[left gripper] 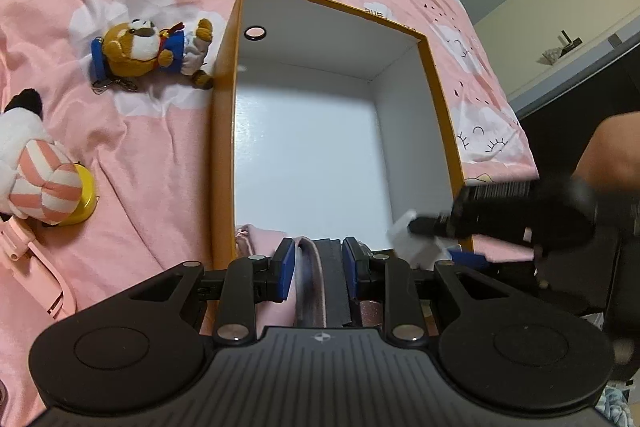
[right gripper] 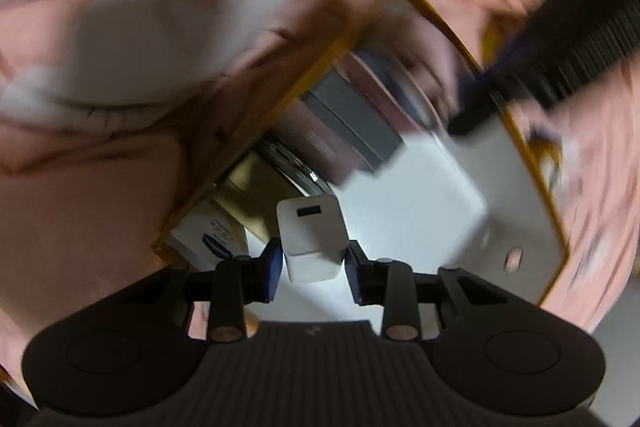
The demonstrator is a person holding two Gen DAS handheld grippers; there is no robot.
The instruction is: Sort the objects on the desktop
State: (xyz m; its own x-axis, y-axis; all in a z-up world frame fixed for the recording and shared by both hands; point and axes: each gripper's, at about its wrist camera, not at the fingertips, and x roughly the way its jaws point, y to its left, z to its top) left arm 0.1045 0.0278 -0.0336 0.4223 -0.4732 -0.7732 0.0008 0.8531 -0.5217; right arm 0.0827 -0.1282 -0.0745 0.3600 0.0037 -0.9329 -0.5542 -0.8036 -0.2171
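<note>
An orange box with a white inside lies open on the pink bedspread. My left gripper is shut on a pink and dark flat object at the box's near end. My right gripper is shut on a white USB charger cube and holds it over the box's near right corner; it shows blurred in the left wrist view. A black ring lies in the box's far left corner. Several items sit in the box's near end, blurred.
A brown plush dog keychain lies left of the box. A white plush with pink striped legs sits on a yellow object at the far left, with a pink device below. A cabinet stands at the right.
</note>
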